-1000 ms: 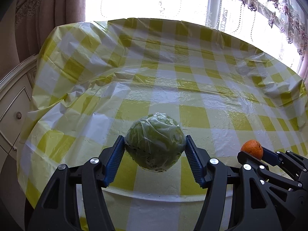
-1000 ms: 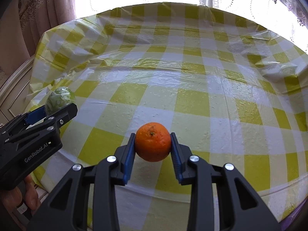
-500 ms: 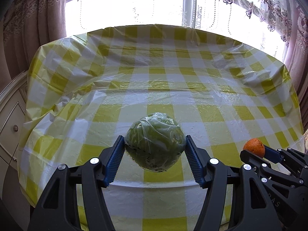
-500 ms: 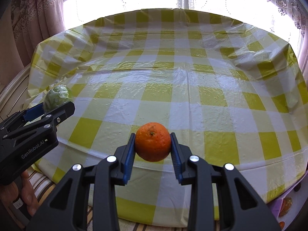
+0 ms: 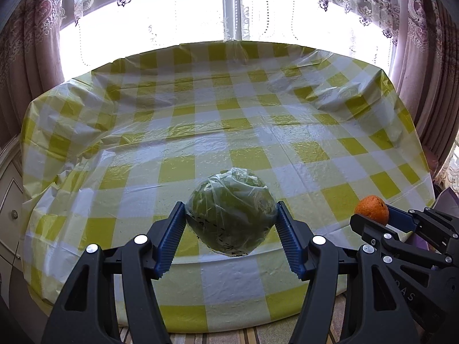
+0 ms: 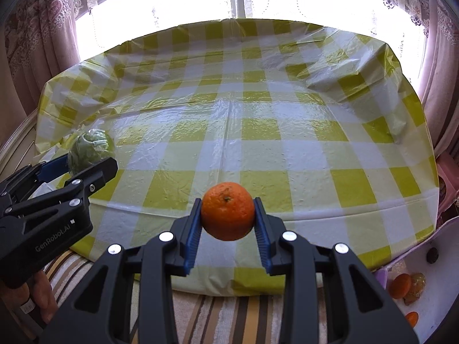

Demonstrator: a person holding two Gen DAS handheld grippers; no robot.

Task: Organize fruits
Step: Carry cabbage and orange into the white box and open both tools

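Observation:
My left gripper (image 5: pixel 231 226) is shut on a plastic-wrapped green cabbage (image 5: pixel 231 212) and holds it in the air in front of the table's near edge. My right gripper (image 6: pixel 227 215) is shut on an orange (image 6: pixel 227 210), also held in the air before the near edge. In the right wrist view the left gripper (image 6: pixel 86 169) and the cabbage (image 6: pixel 91 150) show at the left. In the left wrist view the right gripper (image 5: pixel 381 220) and the orange (image 5: pixel 372 209) show at the right.
A table with a yellow and white checked plastic cloth (image 5: pixel 229 132) fills the middle, in front of a bright window with curtains. A white tray (image 6: pixel 430 315) with orange fruit pieces (image 6: pixel 401 285) sits low at the right. A striped rug (image 6: pixel 229 315) lies below.
Both grippers have drawn back and up from the table with their loads still held. More of the table, its front edge and the window has come into view.

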